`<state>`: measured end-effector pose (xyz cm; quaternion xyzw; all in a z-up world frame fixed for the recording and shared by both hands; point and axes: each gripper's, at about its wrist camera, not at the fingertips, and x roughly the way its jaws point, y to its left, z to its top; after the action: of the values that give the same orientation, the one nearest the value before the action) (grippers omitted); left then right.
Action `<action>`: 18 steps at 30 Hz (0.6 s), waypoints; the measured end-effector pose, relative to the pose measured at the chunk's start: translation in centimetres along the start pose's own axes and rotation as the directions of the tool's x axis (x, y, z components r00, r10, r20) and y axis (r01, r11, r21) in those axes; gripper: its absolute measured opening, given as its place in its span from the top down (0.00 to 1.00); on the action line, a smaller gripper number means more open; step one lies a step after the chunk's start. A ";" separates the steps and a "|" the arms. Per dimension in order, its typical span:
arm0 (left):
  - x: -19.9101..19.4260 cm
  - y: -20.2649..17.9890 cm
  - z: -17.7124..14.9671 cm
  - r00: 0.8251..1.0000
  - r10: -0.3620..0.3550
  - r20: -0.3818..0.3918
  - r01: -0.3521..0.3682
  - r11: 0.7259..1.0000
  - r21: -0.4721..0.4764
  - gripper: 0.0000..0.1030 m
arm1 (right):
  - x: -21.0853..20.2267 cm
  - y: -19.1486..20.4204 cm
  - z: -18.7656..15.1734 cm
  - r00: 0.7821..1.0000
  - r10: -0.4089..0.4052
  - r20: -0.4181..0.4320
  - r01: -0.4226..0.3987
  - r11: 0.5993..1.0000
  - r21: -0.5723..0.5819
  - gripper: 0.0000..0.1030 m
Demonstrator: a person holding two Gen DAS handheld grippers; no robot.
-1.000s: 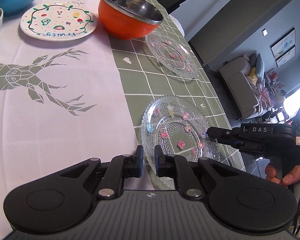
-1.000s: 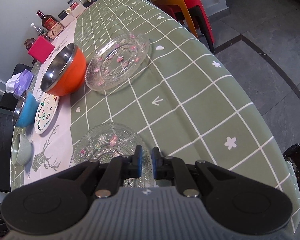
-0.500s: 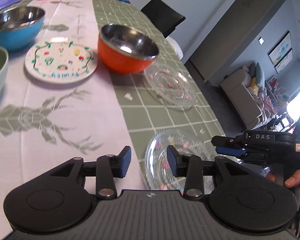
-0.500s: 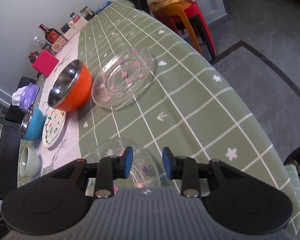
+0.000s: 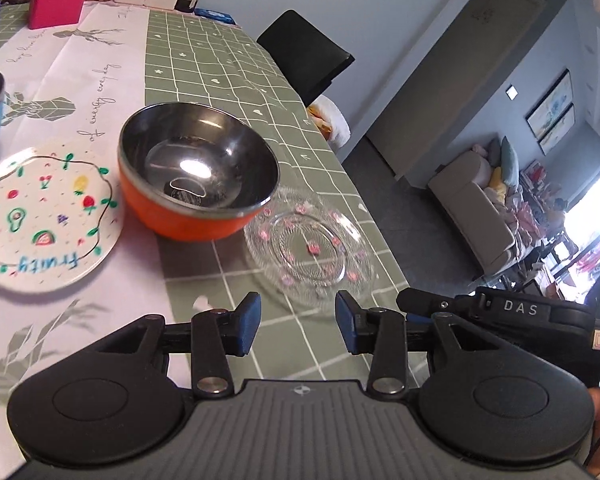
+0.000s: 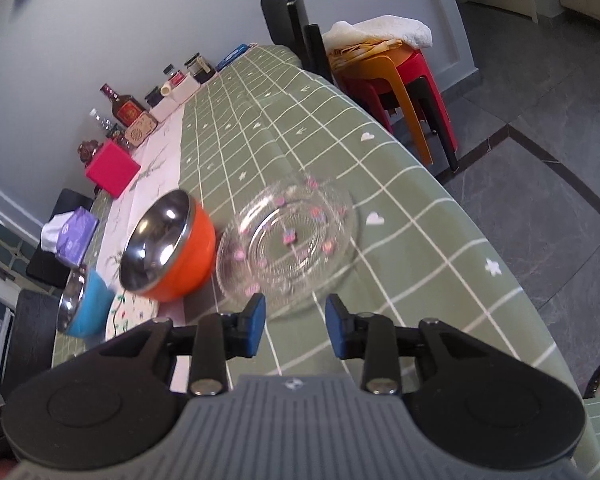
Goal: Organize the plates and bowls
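Observation:
A clear glass plate (image 5: 310, 246) with pink flowers lies on the green checked cloth, just beyond both grippers. My left gripper (image 5: 297, 322) hangs open above the cloth short of its near rim, nothing between the pads. My right gripper (image 6: 296, 326) is open too, empty, short of the same plate (image 6: 288, 244). From the left wrist view the right gripper (image 5: 410, 309) sits close on the right. An orange steel-lined bowl (image 5: 198, 168) stands beside the plate's left rim. Left of it lie a white fruit-painted plate (image 5: 46, 224) and a blue bowl (image 6: 84, 304).
A pink box (image 6: 112, 168), a tissue pack (image 6: 72, 236), bottles and jars (image 6: 128, 110) stand at the table's far end. A black chair (image 5: 304, 56) and stacked red and orange stools (image 6: 396, 76) stand off the table's right edge (image 6: 440, 184).
Both grippers opened from shut at the near glass plate's rim and moved forward and up. That near plate has dropped out of view; the far glass plate now lies just ahead.

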<state>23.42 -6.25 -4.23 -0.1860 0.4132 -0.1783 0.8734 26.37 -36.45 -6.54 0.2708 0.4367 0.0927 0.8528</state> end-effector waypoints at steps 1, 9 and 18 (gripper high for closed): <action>0.6 0.1 0.3 1.000 0.002 0.003 -0.002 1.000 -0.007 0.56 | 0.4 -0.2 0.5 1.000 -0.002 0.004 0.002 1.000 0.010 0.69; 4.7 1.0 1.8 0.998 0.063 -0.002 -0.063 0.996 -0.061 0.61 | 3.9 -2.0 3.0 0.999 -0.034 -0.018 0.035 0.996 0.088 0.74; 6.2 1.4 1.4 0.996 0.084 0.008 -0.082 0.991 -0.103 0.72 | 5.8 -3.5 3.6 0.998 -0.024 -0.050 0.031 0.988 0.153 0.89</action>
<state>28.48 -7.69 -8.10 -0.2142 0.4239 -0.1193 0.8719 32.44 -38.44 -10.70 0.3275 0.4667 0.0533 0.8198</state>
